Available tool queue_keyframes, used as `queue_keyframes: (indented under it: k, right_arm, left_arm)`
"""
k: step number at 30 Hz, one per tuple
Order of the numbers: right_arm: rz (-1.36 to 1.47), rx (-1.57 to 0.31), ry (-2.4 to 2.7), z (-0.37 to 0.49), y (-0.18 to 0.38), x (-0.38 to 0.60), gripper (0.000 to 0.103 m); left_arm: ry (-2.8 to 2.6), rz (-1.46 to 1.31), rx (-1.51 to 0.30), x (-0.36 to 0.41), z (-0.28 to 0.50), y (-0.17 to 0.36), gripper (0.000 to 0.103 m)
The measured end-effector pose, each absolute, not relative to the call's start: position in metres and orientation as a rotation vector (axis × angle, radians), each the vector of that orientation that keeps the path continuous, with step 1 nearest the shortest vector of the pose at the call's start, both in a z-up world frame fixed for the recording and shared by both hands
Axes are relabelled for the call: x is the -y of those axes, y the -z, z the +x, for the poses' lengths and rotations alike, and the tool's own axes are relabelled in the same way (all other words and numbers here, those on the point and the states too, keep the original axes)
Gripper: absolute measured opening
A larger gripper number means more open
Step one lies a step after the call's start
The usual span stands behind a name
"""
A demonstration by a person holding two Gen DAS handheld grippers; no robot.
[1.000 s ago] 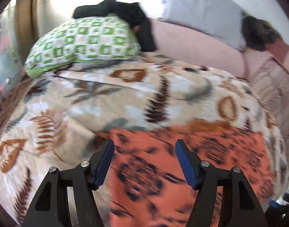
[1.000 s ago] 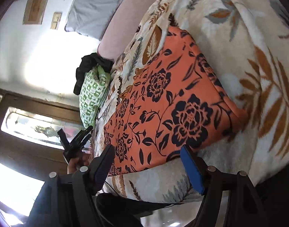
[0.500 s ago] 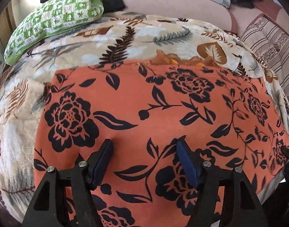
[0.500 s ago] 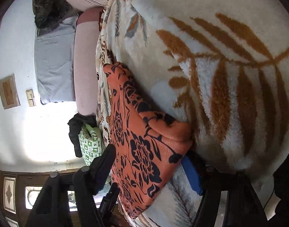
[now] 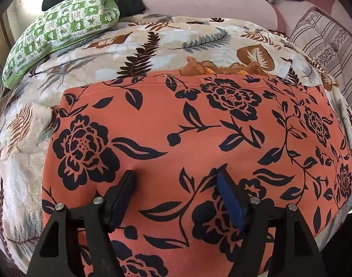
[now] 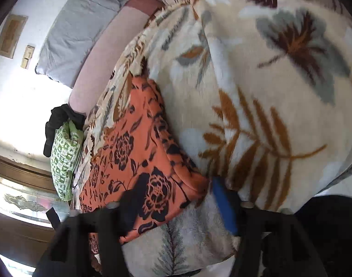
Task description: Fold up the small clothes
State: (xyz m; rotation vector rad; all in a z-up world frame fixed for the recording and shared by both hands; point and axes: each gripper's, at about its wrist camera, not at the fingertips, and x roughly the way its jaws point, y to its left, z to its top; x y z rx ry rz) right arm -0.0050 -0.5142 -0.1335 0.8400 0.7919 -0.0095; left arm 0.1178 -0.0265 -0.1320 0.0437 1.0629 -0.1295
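Your orange floral cloth (image 5: 199,138) lies flat on the leaf-print blanket (image 5: 152,43) on the bed, right under your left hand-held gripper (image 5: 176,180), jaws wide and opening, tips on the fabric. Your right hand-held gripper (image 6: 169,196) is opening too, the cloth's corner loose between its jaws. Green pillow (image 5: 60,30) sits far beyond, on the left.

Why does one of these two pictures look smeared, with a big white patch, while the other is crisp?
Right wrist view: motion blur smears the leaf-print blanket and the right gripper, whose jaws are opening around the orange floral garment's corner; the sunlit wall is overexposed to white. Left wrist view: sharp and evenly lit, though the fisheye bulges the garment and darkens the corners.
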Motion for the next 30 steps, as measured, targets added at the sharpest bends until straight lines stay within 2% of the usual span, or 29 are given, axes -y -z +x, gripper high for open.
queue_keyframes:
  k: [6,10,13,14,15,16,19,21,24,26,30]
  right_arm:
    - [0.801,-0.737,-0.245,0.077,0.1,0.527,0.081]
    - [0.702,-0.885,-0.295,0.181,0.116,0.499,0.081]
    - [0.671,-1.01,-0.26,0.228,0.148,0.492,0.076]
    - [0.661,-1.037,-0.268,0.237,0.157,0.488,0.043]
    - [0.647,-1.073,-0.267,0.243,0.161,0.482,0.014]
    - [0.624,-1.059,-0.262,0.243,0.156,0.477,0.011]
    - [0.54,-0.953,-0.184,0.235,0.134,0.47,0.011]
    - [0.625,-1.059,-0.141,0.246,0.168,0.48,0.013]
    - [0.715,-1.008,-0.156,0.233,0.164,0.492,0.03]
    - [0.662,-0.975,-0.078,0.217,0.145,0.494,0.065]
    - [0.651,-0.807,-0.139,0.164,0.092,0.483,0.065]
  left_arm:
    - [0.131,0.033,-1.048,0.028,0.117,0.133,0.08]
    - [0.139,0.02,-1.048,0.027,0.117,0.133,0.081]
    - [0.146,0.017,-1.042,0.026,0.117,0.134,0.082]
    - [0.149,0.019,-1.039,0.026,0.116,0.134,0.083]
    - [0.153,0.022,-1.036,0.026,0.116,0.135,0.083]
    - [0.16,0.021,-1.032,0.025,0.116,0.135,0.083]
    - [0.169,0.015,-1.022,0.025,0.117,0.136,0.086]
    - [0.16,0.025,-1.025,0.028,0.118,0.137,0.087]
    - [0.172,0.007,-1.034,0.026,0.118,0.134,0.087]
    - [0.175,-0.001,-1.038,0.025,0.119,0.133,0.087]
    - [0.169,-0.026,-1.047,0.023,0.117,0.131,0.087]
